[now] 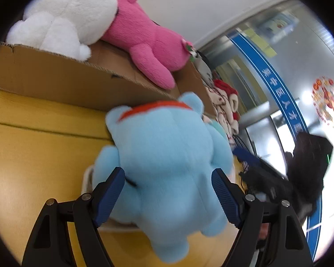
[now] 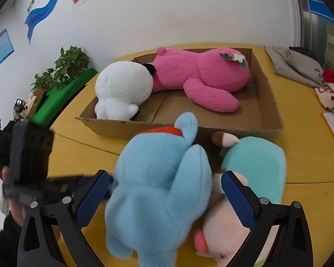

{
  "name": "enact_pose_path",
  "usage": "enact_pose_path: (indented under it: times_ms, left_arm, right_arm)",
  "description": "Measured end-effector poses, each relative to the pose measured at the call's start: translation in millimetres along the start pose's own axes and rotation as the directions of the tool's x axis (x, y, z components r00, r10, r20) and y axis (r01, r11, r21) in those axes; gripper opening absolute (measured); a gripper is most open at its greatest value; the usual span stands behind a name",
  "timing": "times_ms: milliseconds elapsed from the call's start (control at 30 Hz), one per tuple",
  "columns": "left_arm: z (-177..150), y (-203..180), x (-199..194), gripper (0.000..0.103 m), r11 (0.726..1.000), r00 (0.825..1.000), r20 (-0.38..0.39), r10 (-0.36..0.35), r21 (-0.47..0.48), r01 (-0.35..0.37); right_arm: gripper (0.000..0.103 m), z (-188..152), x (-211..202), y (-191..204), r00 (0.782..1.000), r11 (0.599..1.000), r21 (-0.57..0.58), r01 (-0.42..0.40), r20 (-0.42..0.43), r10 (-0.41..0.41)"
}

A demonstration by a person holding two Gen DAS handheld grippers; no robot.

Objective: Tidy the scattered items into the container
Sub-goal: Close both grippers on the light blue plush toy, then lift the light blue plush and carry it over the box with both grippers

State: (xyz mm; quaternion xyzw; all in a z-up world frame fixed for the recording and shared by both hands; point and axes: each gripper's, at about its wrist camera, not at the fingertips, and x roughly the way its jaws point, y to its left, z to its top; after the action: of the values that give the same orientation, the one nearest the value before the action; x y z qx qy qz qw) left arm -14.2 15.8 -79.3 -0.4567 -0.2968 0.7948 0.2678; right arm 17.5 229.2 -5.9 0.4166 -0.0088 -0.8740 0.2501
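Both tongs, left tongs and right tongs, stand wide astride the blue plush, unpinched; closing shallow on fur risks slipping short of the cardboard box ahead.

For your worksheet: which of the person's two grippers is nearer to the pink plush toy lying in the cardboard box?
Hard to call: both grippers sit short of the cardboard box, at the blue plush toy. The left gripper and right gripper each straddle it, well apart from the pink plush toy.
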Motion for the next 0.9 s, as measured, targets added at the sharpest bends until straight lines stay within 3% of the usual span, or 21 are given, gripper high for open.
enact_pose_path:
  times_ms: [100, 167, 333, 400, 667, 900]
  left_arm:
    - [18, 10, 13, 0.08, 1.0, 1.0, -0.014, 0.016, -0.026, -0.016]
    - [27, 15, 26, 0.08, 0.999, 0.999, -0.041, -0.012, -0.03, 0.011]
    - [33, 14, 48, 0.084, 0.998, 0.993, -0.113, -0.039, -0.05, 0.033]
    - [34, 14, 49, 0.084, 0.998, 0.991, -0.126, -0.037, -0.05, 0.031]
    - [31, 6, 54, 0.085, 0.999, 0.987, -0.158, -0.006, -0.04, 0.0]
    - [22, 9, 47, 0.073, 0.998, 0.992, -0.118, -0.035, -0.063, 0.028]
  right_arm:
    - [0.102, -20, -16, 5, 1.0, 0.999, -0.053, 0.006, -0.024, -0.008]
    - [0.102, -34, -14, 21, 0.998, 0.994, -0.103, 0.033, -0.055, -0.039]
    - [0.103, -54, 29, 49, 0.987, 0.99, -0.107, 0.092, -0.125, -0.105]
    - [0.103, -55, 44, 55, 0.974, 0.978, -0.116, 0.174, -0.123, -0.188]
    - [0.103, -58, 66, 41, 0.966, 0.98, -0.055, 0.19, -0.17, -0.196]
    - [0.102, -62, 66, 43, 0.966, 0.981, -0.053, 0.189, -0.167, -0.195]
